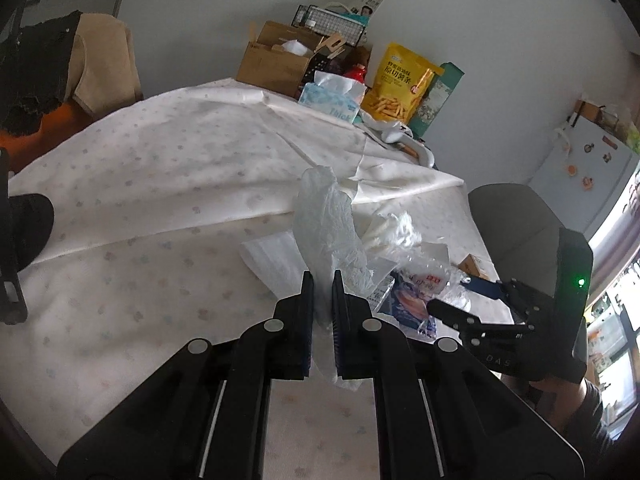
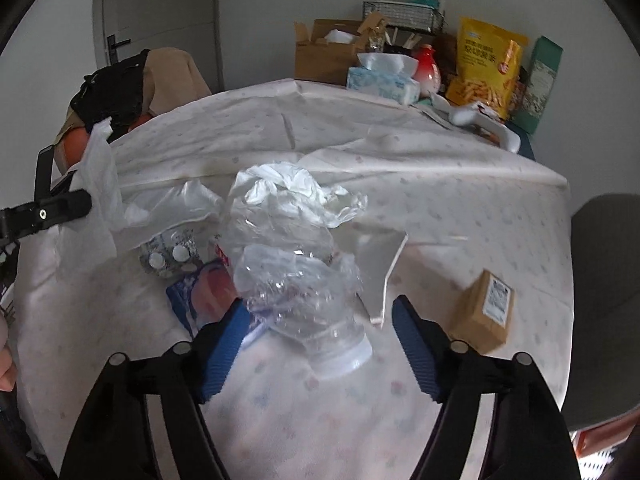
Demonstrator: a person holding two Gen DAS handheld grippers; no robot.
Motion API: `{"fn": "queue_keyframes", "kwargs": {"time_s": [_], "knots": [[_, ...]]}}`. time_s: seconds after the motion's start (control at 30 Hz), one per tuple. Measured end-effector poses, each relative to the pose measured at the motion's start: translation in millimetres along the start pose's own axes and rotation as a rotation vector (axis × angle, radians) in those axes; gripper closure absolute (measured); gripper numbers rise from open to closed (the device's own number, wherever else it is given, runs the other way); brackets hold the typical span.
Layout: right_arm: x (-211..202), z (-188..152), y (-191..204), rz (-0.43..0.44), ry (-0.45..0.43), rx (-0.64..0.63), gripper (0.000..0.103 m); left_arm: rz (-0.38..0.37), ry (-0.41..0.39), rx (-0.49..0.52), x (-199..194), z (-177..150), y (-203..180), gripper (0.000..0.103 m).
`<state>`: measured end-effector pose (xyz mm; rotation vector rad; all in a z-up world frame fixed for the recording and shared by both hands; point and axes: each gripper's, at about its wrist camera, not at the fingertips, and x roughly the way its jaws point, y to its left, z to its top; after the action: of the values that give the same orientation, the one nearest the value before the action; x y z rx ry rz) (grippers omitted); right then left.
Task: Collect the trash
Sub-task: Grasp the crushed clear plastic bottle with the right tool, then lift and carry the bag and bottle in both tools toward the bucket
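My left gripper [image 1: 323, 280] is shut on a translucent white plastic bag [image 1: 326, 220] and holds it up above the table; the bag also shows in the right wrist view [image 2: 98, 176]. My right gripper [image 2: 318, 314] is open, its jaws on either side of a crushed clear plastic bottle [image 2: 304, 292] lying on the tablecloth. It also shows in the left wrist view [image 1: 460, 298]. Around the bottle lie crumpled white tissue [image 2: 280, 184], a blue snack wrapper [image 2: 200, 296], a pill blister pack [image 2: 170, 258] and a small brown box [image 2: 482, 312].
The table has a white patterned cloth [image 1: 160, 168]. At its far edge stand a cardboard box [image 1: 276, 58], a tissue box [image 1: 334, 98], a yellow snack bag [image 1: 398, 84] and a green carton [image 1: 438, 100]. A grey chair [image 1: 516, 220] stands at the right, a clothes-draped chair [image 2: 132, 80] at the left.
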<state>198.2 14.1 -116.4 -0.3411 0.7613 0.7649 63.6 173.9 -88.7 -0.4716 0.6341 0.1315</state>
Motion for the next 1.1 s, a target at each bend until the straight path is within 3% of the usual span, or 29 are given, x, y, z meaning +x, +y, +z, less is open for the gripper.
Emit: {"fn": "queue_keyframes", "kwargs": {"time_s": [0.07, 0.2, 0.67, 1.1], "knots": [[0, -2, 5, 0.022, 0.0, -0.02, 0.041, 0.002, 0.001, 0.003, 1, -1, -1, 0.094], [-3, -7, 12, 0.047, 0.013, -0.026, 0.07, -0.005, -0.004, -0.001, 0, -3, -1, 0.094], [-59, -11, 17, -0.016, -0.076, 0.032, 0.071, -0.04, -0.047, -0.004, -9, 2, -16, 0.094], [-133, -28, -16, -0.119, -0.179, 0.186, 0.071, -0.131, -0.07, 0.061, -11, 4, -70, 0.094]]}}
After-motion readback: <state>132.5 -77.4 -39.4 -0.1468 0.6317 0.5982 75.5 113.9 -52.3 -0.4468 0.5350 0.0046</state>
